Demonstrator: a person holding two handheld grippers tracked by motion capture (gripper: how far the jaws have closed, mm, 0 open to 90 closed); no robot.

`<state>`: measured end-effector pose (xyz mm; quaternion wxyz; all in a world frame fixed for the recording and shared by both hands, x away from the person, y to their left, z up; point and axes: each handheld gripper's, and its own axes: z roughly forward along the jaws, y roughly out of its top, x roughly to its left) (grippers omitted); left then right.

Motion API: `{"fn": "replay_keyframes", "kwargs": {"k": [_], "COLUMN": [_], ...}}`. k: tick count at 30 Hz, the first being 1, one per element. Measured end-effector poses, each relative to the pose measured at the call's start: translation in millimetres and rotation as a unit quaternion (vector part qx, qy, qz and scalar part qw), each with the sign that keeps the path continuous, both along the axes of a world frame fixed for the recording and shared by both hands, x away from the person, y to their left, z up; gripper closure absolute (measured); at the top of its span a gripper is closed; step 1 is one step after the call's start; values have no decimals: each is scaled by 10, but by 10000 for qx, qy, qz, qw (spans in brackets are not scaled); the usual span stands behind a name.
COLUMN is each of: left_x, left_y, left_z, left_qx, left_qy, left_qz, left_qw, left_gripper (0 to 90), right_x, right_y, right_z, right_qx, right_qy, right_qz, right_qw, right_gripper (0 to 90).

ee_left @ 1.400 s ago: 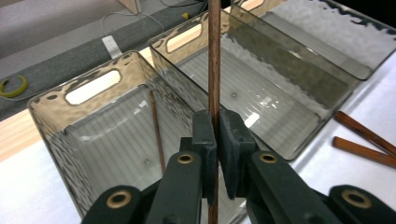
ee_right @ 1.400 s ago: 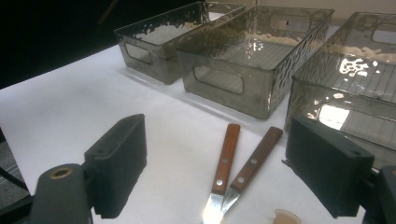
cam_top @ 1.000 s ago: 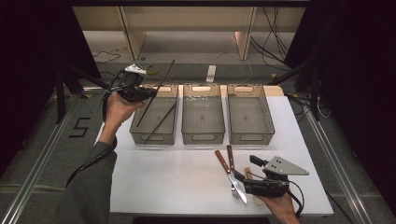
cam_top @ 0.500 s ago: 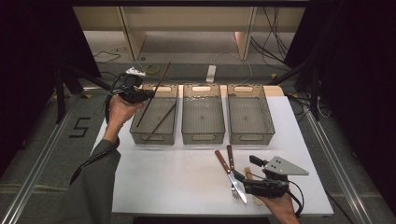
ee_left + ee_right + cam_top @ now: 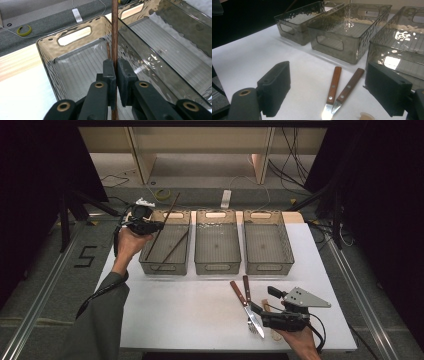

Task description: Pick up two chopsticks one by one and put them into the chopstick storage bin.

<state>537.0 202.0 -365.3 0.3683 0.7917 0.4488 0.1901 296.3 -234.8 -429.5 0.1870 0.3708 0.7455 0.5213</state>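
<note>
Three clear bins are sitting in a row along the far edge of the table, and the left gripper is hanging over the near-left rim of the left bin. Its jaws are clamping tight on a brown chopstick, which is running straight up between the pads in the left gripper view and slanting over that bin in the high view. A second chopstick is already lying slantwise inside the same bin. The middle bin and right bin are standing just beside it.

Down by the near edge, the right gripper is resting low with its jaws spread wide and nothing between the pads. Two wooden-handled knives are lying side by side on the white table just ahead of it, blades pointing toward the near edge, well apart from the bins.
</note>
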Motion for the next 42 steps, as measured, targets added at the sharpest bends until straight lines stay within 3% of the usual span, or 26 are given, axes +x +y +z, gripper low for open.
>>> {"fn": "replay_keyframes", "kwargs": {"k": [9, 16, 19, 23, 28, 30, 34, 41, 42], "left_x": [-23, -21, -36, -90, -277, -375, -505, -734, -771], "left_y": [-17, -1, 22, 14, 7, -3, -29, -50, -66], "left_z": [-105, -209, -218, -191, -112, -92, -90, -96, -99], "left_qx": [68, 47, -160, -244, -614, -670, -459, -908, -892], "left_qy": [22, 203, 289, 375, 264, 167, 66, -46, -47], "left_qz": [7, 83, 166, 334, 363, 347, 343, 246, 191], "left_qw": [10000, 9997, 9993, 9984, 9971, 9970, 9983, 9956, 9958], "left_gripper": [847, 835, 735, 562, 387, 346, 307, 251, 246], "right_x": [-3, -2, -3, -5, -7, -6, 0, 18, 22], "right_y": [4, 1, -1, 4, 6, 6, 8, -3, -6], "right_z": [1, 2, 5, 5, 8, 8, 12, 24, 26], "right_qx": [-16, -18, -12, -20, -23, -24, -37, -33, -24], "right_qy": [5, -11, -15, -13, -13, -14, -25, 21, 23], "right_qz": [9, 3, 1, 13, 20, 25, 17, 7, 23], "right_qw": [10000, 10000, 10000, 10000, 10000, 10000, 10000, 10000, 10000], "right_gripper": [211, 211, 211, 211, 211, 212, 212, 215, 218]}}
